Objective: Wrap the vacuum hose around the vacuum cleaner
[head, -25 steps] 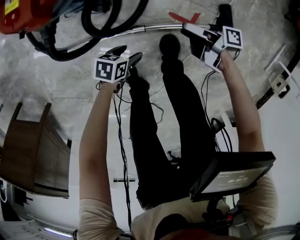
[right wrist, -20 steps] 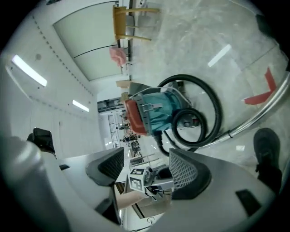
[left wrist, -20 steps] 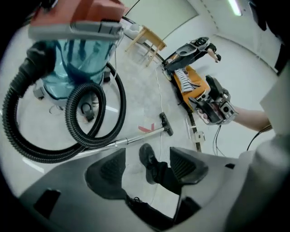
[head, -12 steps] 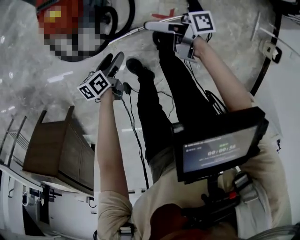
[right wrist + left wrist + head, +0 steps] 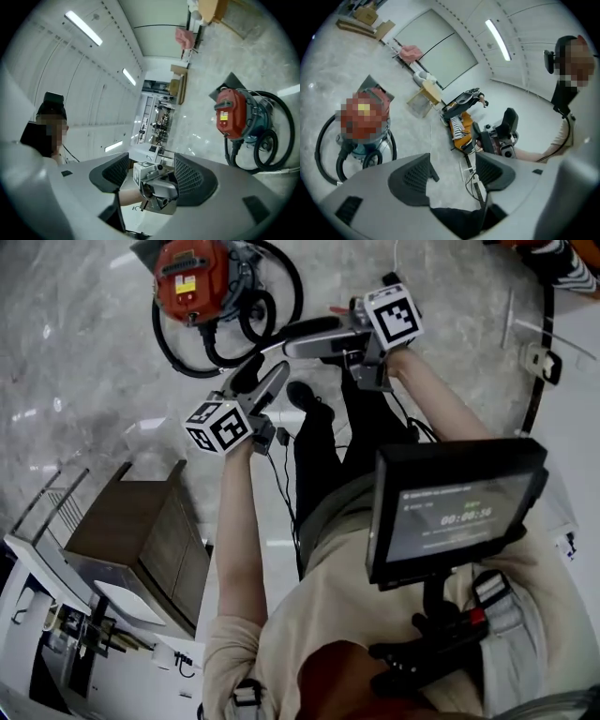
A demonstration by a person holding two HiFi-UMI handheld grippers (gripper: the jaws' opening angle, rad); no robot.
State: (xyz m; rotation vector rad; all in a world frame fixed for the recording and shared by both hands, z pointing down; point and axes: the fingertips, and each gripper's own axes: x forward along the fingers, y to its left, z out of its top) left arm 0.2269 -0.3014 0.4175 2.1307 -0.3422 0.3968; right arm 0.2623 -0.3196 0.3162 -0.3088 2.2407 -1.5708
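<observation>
The red vacuum cleaner stands on the marble floor at the top of the head view, with its black hose looped around its body. My left gripper hangs in the air below it, well off the floor, open and empty. The right gripper points left toward the vacuum, open with nothing between its fingers. In the left gripper view the vacuum sits at the left, its hose coiled beside it. The right gripper view shows the vacuum and hose at the right.
A wooden cabinet stands at the lower left. Thin black cables hang by the person's legs. A monitor rides on the person's chest. A black floor strip runs at the right. An orange device and cardboard boxes lie farther off.
Both grippers have risen well away from the floor, and the right one has rolled. The head view has shifted, so the whole vacuum with its coiled hose now shows.
</observation>
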